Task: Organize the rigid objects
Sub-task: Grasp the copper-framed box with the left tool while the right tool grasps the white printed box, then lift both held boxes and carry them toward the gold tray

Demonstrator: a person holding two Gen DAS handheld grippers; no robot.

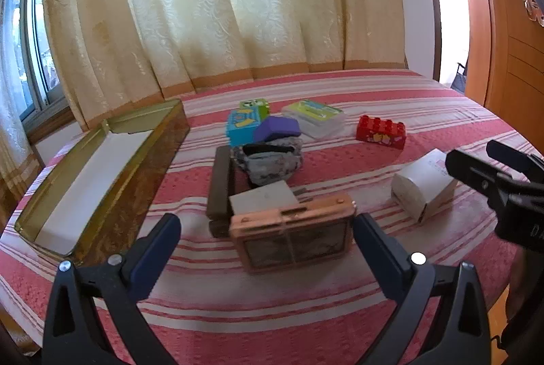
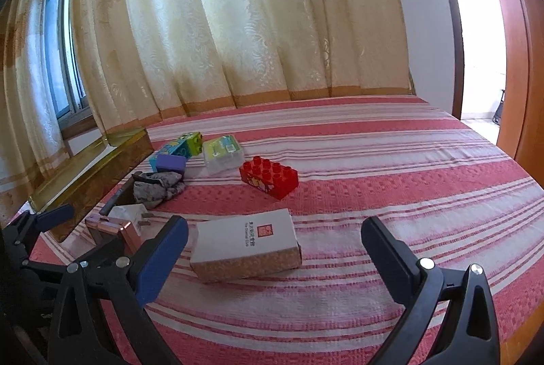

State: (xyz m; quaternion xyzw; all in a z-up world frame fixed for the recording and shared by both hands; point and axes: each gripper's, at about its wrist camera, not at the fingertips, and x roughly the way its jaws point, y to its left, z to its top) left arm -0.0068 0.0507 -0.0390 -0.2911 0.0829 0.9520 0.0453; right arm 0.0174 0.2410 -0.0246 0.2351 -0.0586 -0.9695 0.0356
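Two grippers are held low over a bed covered in a red and white striped spread; the left gripper is seen with its fingers spread wide apart, nothing between them, and a copper-framed case lies just ahead of the gap; the right gripper is likewise seen with fingers wide apart and empty, a white carton with red print lying just beyond them. A long gold tin, lid off and lined in white, is set along the left edge of the bed; a dark brown bar lies near it, beside a white block that touches the copper-framed case; a grey pouch is heaped behind these; a purple block rests against a blue box and a green box; a clear plastic case lies beside them; a red toy brick is set apart to the right. Cream curtains hang behind the bed.
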